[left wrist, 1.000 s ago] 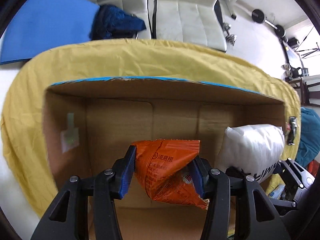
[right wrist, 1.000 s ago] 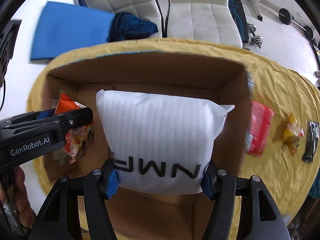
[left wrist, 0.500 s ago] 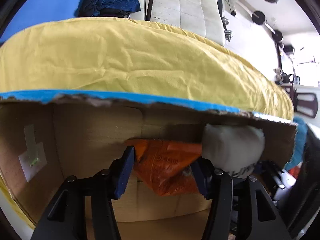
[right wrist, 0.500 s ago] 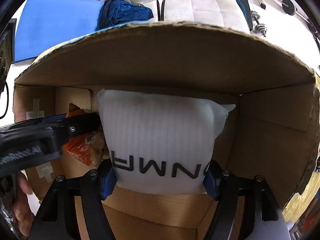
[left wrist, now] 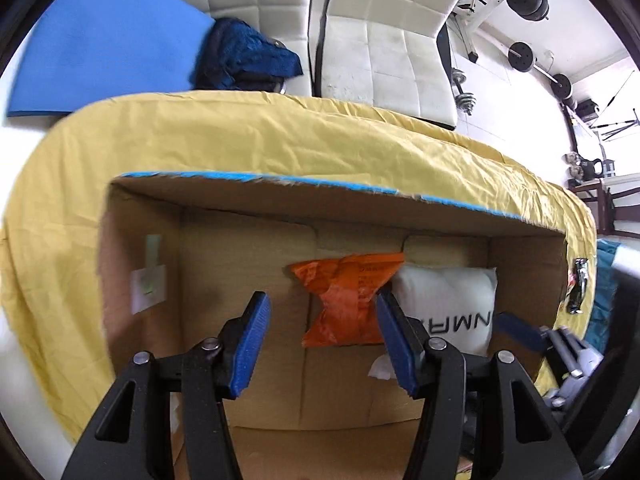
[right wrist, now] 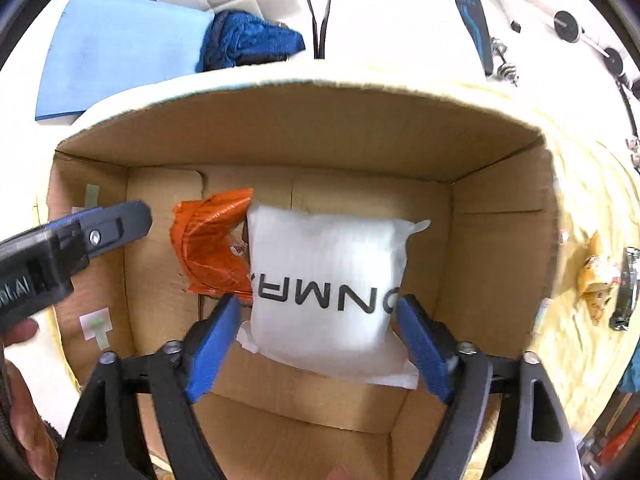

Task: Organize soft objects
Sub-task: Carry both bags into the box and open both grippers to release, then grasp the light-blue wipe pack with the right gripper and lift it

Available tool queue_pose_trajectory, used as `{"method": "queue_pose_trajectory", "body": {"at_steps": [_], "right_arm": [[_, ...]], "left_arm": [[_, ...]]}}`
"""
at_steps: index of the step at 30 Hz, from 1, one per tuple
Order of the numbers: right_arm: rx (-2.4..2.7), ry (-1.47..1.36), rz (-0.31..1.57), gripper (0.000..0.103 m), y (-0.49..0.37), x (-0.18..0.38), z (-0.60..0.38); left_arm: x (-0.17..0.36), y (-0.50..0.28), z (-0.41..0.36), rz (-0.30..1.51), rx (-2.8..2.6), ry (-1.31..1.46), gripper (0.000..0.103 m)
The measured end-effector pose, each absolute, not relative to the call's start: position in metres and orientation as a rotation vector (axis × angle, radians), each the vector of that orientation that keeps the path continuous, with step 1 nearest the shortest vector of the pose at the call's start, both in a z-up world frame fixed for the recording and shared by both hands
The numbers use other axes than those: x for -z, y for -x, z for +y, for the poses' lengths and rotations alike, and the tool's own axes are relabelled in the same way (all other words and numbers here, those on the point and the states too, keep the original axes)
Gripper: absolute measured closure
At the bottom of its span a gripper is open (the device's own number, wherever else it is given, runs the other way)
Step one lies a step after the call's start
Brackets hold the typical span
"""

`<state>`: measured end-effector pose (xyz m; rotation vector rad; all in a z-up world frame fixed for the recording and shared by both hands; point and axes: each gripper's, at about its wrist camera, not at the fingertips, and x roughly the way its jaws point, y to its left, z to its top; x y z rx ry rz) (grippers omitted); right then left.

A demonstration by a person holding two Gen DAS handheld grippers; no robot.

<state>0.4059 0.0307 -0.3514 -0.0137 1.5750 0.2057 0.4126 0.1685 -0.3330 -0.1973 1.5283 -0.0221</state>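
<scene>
An open cardboard box [left wrist: 144, 248] [right wrist: 496, 240] stands on a yellow-covered table. On its floor lie an orange snack bag [left wrist: 348, 300] [right wrist: 212, 244] and, to its right, a white foam pouch with black letters [left wrist: 452, 304] [right wrist: 328, 280]. My left gripper [left wrist: 324, 336] is open and empty, above the box, the orange bag between and beyond its jaws; it also shows in the right wrist view [right wrist: 116, 220]. My right gripper [right wrist: 316, 344] is open and empty, its jaws wide on either side of the white pouch, apart from it.
The yellow cloth [left wrist: 280, 136] covers the table around the box. A yellow snack packet [right wrist: 596, 280] and a dark object [right wrist: 624, 292] lie on the cloth to the box's right. White chairs [left wrist: 380, 32], a blue mat [left wrist: 100, 48] and a blue garment [left wrist: 248, 56] are beyond the table.
Both grippers opened and let go: the orange bag and the white pouch now lie on the box floor. Both grippers have pulled back up and away from the box.
</scene>
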Motion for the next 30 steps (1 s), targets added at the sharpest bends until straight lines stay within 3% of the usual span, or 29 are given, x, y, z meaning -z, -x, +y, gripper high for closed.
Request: {"method": "queue_pose_trajectory", "body": {"at_steps": [2, 4, 9, 12, 30], "right_arm": [[-0.199, 0.03, 1.55, 0.017, -0.403, 0.341, 0.03], [-0.189, 0.048, 1.528, 0.008, -0.4, 0.332, 0.029], [-0.171, 0.064, 1.482, 0.0, -0.388, 0.315, 0.026], [-0.159, 0.049, 1.448, 0.0, -0.369, 0.302, 0.02], [-0.137, 0.025, 1.294, 0.0, -0.264, 0.227, 0.013]], "left_arm": [[0.326, -0.404, 0.169, 1.512, 0.01, 0.172, 0.05], [0.319, -0.394, 0.172, 1.494, -0.007, 0.158, 0.045], [0.303, -0.367, 0.172, 1.424, -0.035, 0.127, 0.013], [0.294, -0.35, 0.173, 1.394, -0.039, 0.136, 0.006], [0.209, -0.239, 0.172, 1.186, -0.081, 0.093, 0.005]]}}
